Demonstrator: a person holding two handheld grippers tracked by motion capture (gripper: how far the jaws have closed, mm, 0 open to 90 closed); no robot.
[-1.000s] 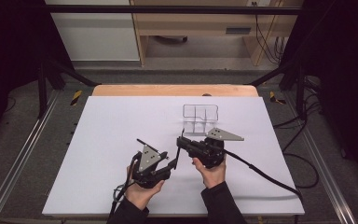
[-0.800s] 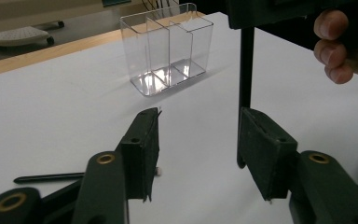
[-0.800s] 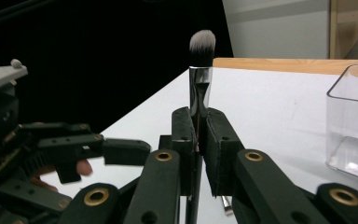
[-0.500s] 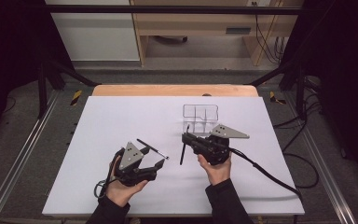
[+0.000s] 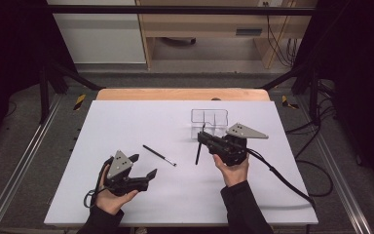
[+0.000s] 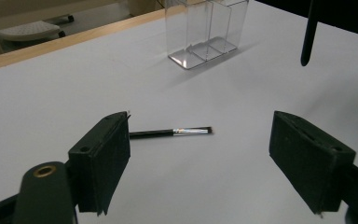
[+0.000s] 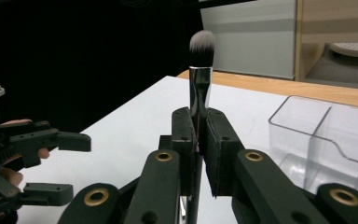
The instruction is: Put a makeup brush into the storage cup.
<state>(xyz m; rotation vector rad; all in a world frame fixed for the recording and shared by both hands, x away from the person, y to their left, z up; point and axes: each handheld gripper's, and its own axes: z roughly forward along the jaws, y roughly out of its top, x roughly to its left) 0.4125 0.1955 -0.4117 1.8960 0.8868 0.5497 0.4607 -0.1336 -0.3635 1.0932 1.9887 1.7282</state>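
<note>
Table: white sheet [image 5: 126, 126] over a wooden top, filling the middle of the high view; a plain ground that keeps small dark items easy to pick out.

Clear organiser [image 5: 209, 123]: transparent divided box, upper centre-right of the high view, upper middle of the left gripper view [image 6: 207, 28], right edge of the right gripper view [image 7: 326, 140]. Compartments look empty; judged to be where the brushes are meant to go.

Large brush [image 7: 200, 74]: black handle, silver ferrule, pale bristle head up. In the high view it hangs upright [image 5: 198, 148], just in front of the organiser; its handle tip shows at the upper right of the left gripper view [image 6: 307, 32]. Held vertical, probably so it can drop handle-first into a compartment.

Right gripper [image 5: 202, 139]: centre-right of the high view; pads clamped tight on the large brush's handle just under the ferrule.

Thin brush [image 5: 159, 155]: slim black stick with a metal band, lying flat on the sheet, centre of the high view, well apart from the organiser; seen between the jaws in the left gripper view [image 6: 177, 132].

Left gripper [image 5: 143, 166]: lower left of the high view, jaws have just been opening and stand wide, nothing pressed between them. It lies short of the thin brush, aimed toward it, likely the next pick.
</note>
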